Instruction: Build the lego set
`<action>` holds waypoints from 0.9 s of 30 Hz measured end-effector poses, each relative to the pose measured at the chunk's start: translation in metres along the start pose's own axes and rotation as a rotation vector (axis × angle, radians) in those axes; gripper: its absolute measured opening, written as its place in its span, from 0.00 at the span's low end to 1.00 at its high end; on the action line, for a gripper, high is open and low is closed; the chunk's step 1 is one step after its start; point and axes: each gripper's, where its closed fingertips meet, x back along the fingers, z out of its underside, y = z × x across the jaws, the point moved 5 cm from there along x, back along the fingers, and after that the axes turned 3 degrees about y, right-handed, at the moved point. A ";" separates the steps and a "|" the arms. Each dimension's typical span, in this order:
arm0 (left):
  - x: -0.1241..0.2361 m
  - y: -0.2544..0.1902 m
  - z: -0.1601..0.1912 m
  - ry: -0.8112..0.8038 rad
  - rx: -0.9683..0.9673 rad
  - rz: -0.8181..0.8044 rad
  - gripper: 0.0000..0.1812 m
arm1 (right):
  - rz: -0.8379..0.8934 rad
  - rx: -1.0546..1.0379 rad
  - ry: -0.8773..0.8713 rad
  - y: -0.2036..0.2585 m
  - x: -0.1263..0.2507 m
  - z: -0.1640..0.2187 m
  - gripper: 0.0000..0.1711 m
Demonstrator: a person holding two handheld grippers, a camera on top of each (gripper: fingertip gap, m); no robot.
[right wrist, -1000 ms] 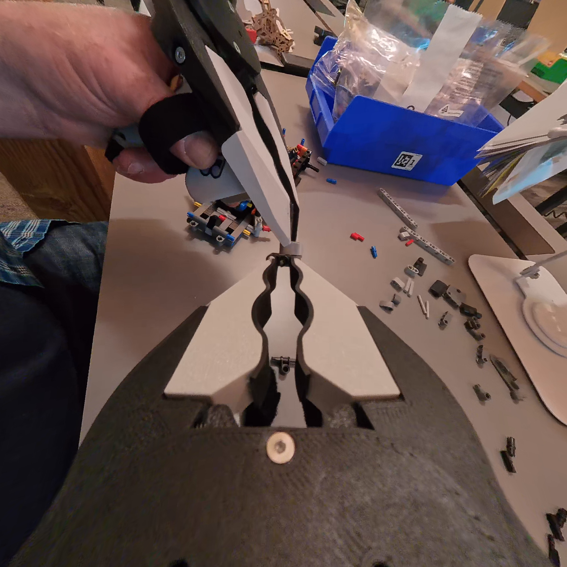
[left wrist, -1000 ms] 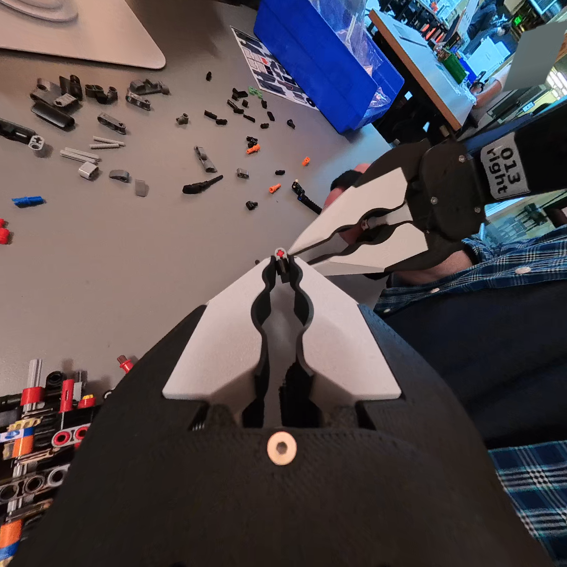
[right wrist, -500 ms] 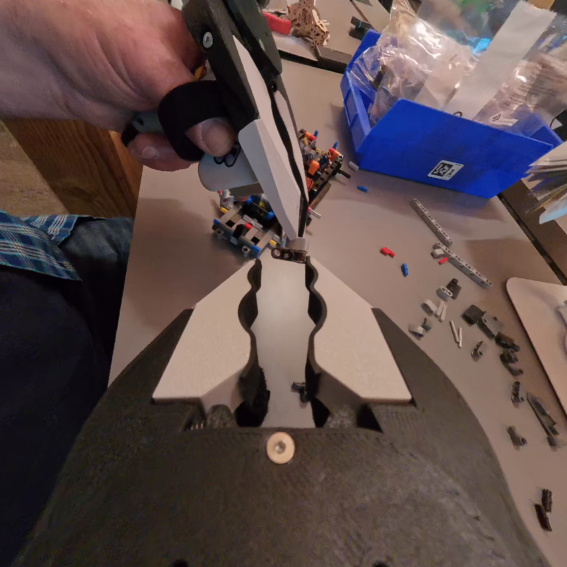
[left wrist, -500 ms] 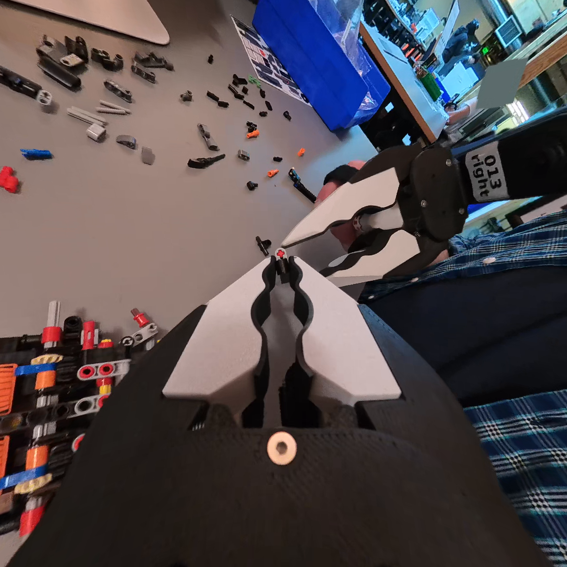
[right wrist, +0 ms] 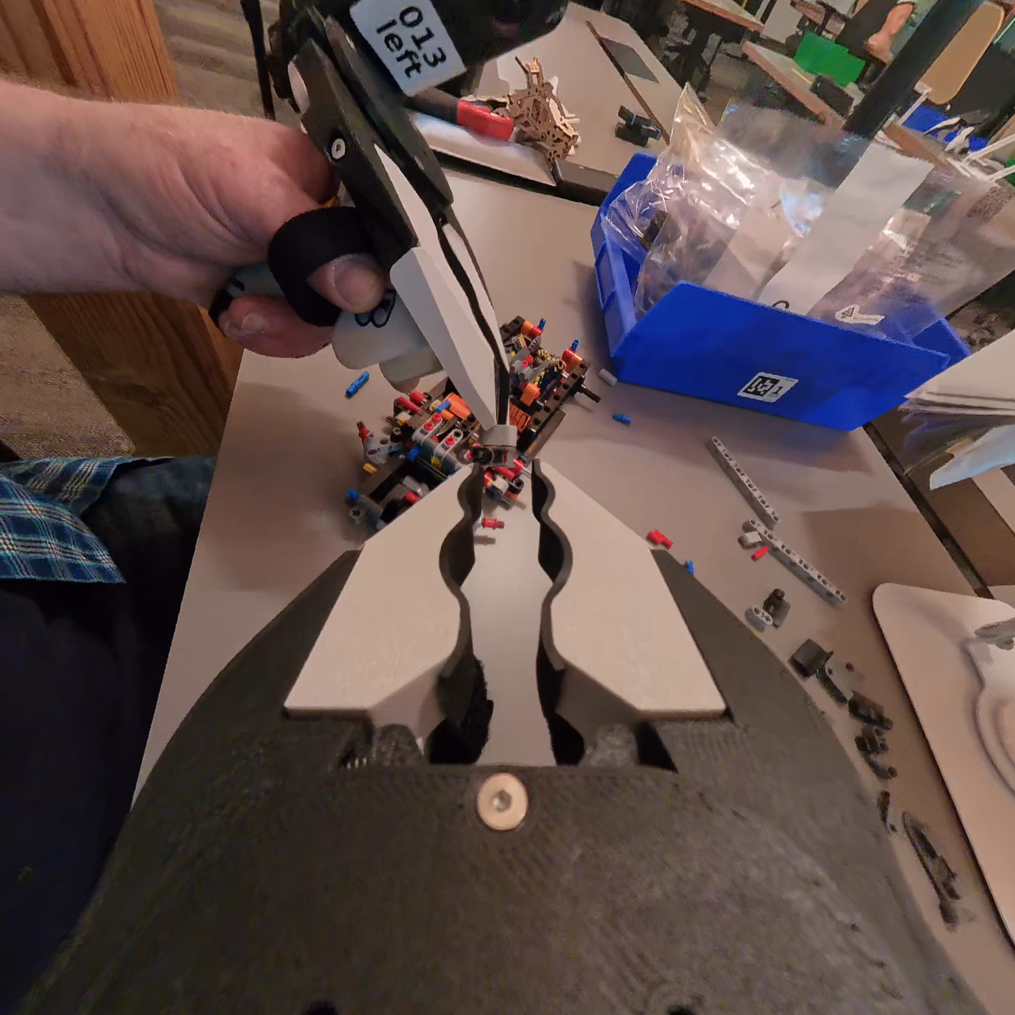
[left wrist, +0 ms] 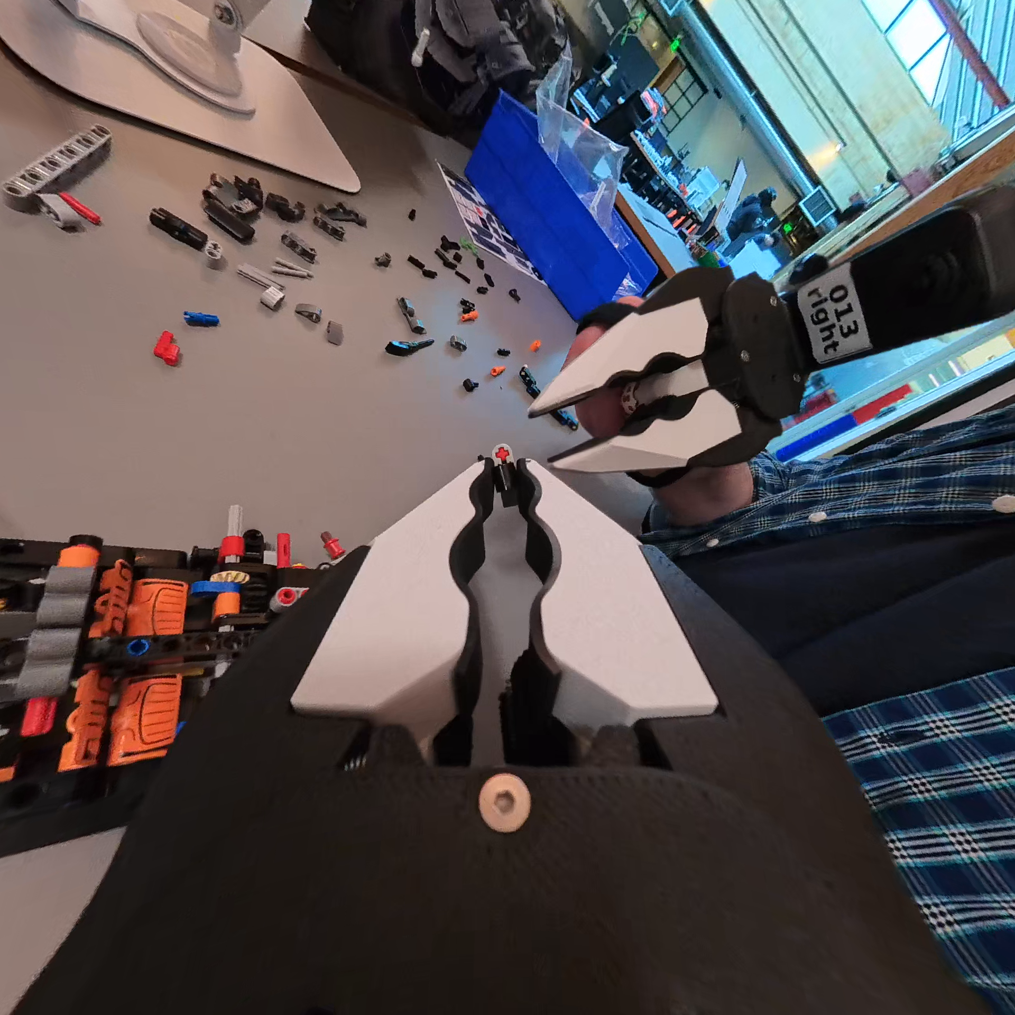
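My left gripper [left wrist: 502, 466] is shut on a small grey-and-black lego piece [left wrist: 501, 455] with a red cross in its end. It holds the piece in the air above the table. The right wrist view shows that gripper [right wrist: 497, 425] from the side, with the piece [right wrist: 498, 438] at its tips over the partly built orange, black and red lego model [right wrist: 434, 439]. The model also lies at the lower left of the left wrist view [left wrist: 137, 631]. My right gripper [right wrist: 502, 471] is open and empty, just short of the piece; in the left wrist view [left wrist: 541, 438] it is to the right of it.
Several loose grey, black, red and blue parts [left wrist: 274, 263] are scattered on the grey table [left wrist: 247, 428]. A blue bin [right wrist: 769, 351] with plastic bags stands at the back. Long grey beams [right wrist: 741, 478] and a white stand base [right wrist: 961, 686] lie on the right. A person's plaid sleeve is close by. Left and right tips are no more than a few centimetres apart.
My right gripper was shut at the piece's tip, then opened and drew back a little. My left gripper, still holding the piece, has moved over toward the model.
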 end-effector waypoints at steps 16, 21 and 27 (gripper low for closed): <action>0.024 0.009 -0.003 -0.022 0.005 0.013 0.03 | -0.104 -0.035 -0.024 -0.010 -0.021 -0.024 0.06; 0.025 0.012 -0.003 -0.025 0.014 0.026 0.03 | -0.116 -0.011 -0.022 -0.007 -0.027 -0.028 0.06; 0.028 0.015 -0.003 -0.036 0.025 0.034 0.03 | -0.135 -0.018 -0.024 -0.006 -0.034 -0.029 0.06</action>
